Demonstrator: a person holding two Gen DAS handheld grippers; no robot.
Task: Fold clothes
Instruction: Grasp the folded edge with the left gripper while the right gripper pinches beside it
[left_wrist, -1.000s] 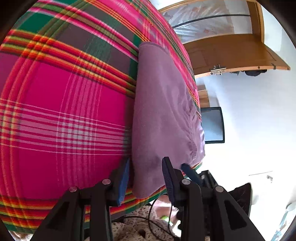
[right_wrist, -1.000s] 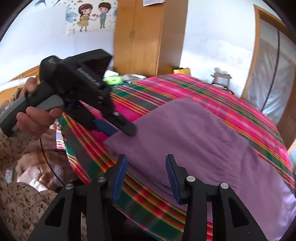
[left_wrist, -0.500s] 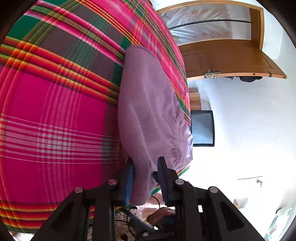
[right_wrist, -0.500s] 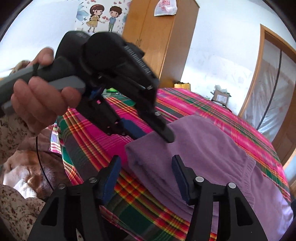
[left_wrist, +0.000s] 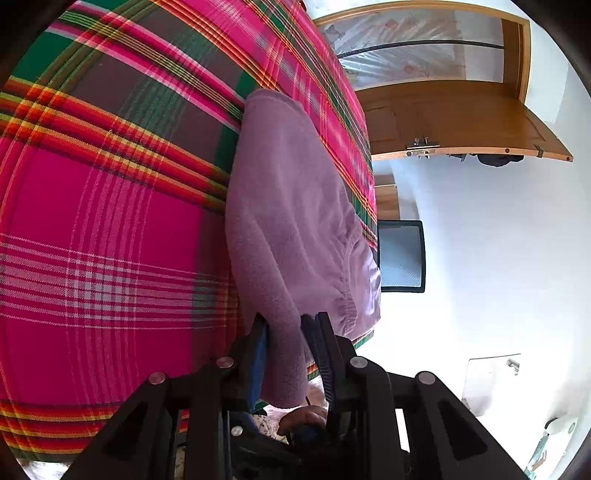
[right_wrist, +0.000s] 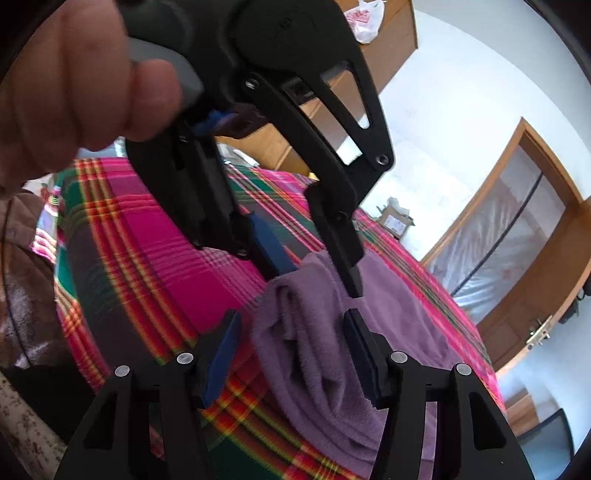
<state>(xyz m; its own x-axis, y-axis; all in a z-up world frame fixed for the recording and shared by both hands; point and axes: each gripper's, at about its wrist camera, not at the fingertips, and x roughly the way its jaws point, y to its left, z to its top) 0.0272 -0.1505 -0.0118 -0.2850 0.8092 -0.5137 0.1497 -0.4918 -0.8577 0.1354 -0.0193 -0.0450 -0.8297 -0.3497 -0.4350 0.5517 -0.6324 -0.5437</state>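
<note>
Left gripper (left_wrist: 284, 328) angles down, clamped on the purple garment's (left_wrist: 291, 206) corner at the plaid bed's (left_wrist: 110, 206) edge; right gripper (right_wrist: 291, 328) tilted, jaws wide apart around the cloth.

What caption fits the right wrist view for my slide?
Left gripper pinches the purple garment on a plaid bedspread; right gripper open.

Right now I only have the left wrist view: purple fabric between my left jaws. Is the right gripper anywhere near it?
Observer: Yes. In the right wrist view the right gripper straddles the bunched corner of the purple garment, jaws wide, pads not pressing.
Operator: Is the left really pinching?
Observer: The left gripper clamps the raised tip of that corner just above the right one.
Operator: Anything crowding them?
Observer: Only the hand holding the left gripper's handle, above the plaid bedspread.
</note>
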